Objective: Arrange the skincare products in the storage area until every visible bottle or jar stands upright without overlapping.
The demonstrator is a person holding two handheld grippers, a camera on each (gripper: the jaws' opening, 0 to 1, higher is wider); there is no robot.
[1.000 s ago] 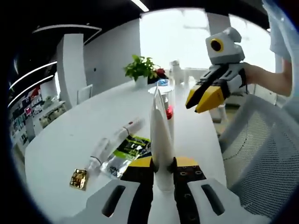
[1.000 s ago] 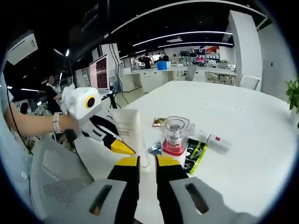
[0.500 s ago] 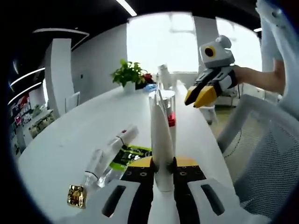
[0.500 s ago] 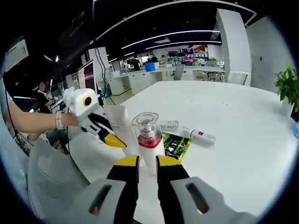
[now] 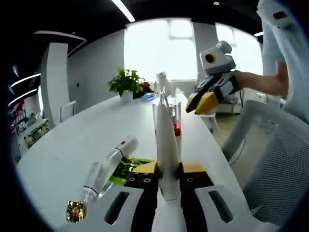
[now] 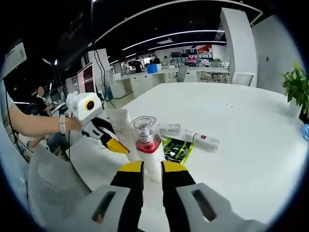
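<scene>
Left gripper (image 5: 169, 176) clamps a white tube (image 5: 166, 140) upright on the table (image 5: 72, 150), beside a clear-capped bottle (image 6: 145, 140). Right gripper (image 6: 152, 169) hangs empty above the table, jaws nearly closed. Still lying flat: a second tube (image 6: 202, 140), a small vial (image 5: 91, 176), a green sachet (image 6: 177, 149). Job looks partly done.

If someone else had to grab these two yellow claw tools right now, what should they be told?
Left gripper: shut on the white tube, holding it upright on the table.
Right gripper: holds nothing, jaws nearly shut, poised just short of the clear-capped bottle.
Done: that bottle stands upright beside the tube.
Left: a small white bottle, a clear vial, a green sachet and a small gold item lie flat on the table. Stand up the bottles; keep all apart.
</scene>
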